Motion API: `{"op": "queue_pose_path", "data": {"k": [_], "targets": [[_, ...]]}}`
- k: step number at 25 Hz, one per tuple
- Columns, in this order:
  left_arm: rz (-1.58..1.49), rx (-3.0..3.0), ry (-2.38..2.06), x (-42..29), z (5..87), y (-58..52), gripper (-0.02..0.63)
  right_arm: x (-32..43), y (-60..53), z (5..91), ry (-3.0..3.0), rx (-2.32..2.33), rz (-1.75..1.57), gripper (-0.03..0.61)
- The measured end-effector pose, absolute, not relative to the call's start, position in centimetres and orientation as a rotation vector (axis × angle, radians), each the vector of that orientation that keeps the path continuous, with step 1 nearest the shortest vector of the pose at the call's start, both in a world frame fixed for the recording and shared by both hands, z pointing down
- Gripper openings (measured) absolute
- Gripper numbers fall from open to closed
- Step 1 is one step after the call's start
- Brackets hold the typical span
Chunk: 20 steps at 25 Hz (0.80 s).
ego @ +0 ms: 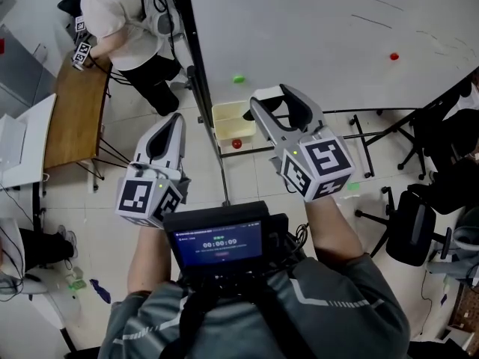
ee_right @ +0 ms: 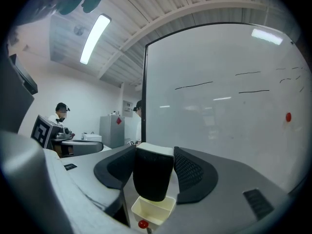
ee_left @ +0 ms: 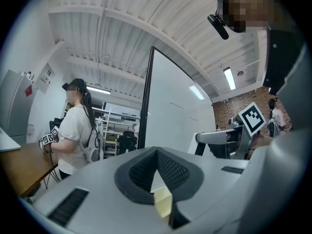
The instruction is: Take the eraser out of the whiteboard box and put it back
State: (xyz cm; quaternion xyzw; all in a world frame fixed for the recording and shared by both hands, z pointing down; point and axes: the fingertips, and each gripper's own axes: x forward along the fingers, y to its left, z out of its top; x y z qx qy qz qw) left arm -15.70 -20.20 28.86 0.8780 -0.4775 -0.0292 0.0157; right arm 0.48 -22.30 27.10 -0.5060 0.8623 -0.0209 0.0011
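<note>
The eraser (ee_right: 152, 174), black with a white back, hangs upright in the air, with my right gripper (ee_right: 153, 152) shut on it. Below it in the right gripper view is the cream whiteboard box (ee_right: 152, 209), which has a red magnet (ee_right: 142, 224) at its edge. In the head view the box (ego: 228, 118) sits at the whiteboard's (ego: 322, 36) lower left, just left of my right gripper (ego: 269, 107). My left gripper (ego: 174, 122) is left of the board's frame with its jaws together and nothing between them. In the left gripper view the jaw tips (ee_left: 157, 151) meet.
A green magnet (ego: 239, 78) and a red magnet (ego: 394, 56) stick to the board, which bears thin pen lines. A person (ego: 120, 13) stands at a wooden table (ego: 75, 118) on the left. Office chairs (ego: 415, 226) and the board's stand legs (ego: 367, 137) are at the right.
</note>
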Motion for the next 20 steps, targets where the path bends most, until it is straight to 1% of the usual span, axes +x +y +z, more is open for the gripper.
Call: {"op": "queue_pose_path", "data": {"k": [10,20], "targets": [[-0.064,2.71,-1.496,-15.2,29.5,-20.3,0.031,0.6,-22.4,27.1,2.731,-1.549,-0.068,0.272],[-0.083,2.66,-1.553,-13.4,29.5,-20.9,0.032,2.3,-23.3,27.2,2.748,-1.482,-0.08,0.272]]}}
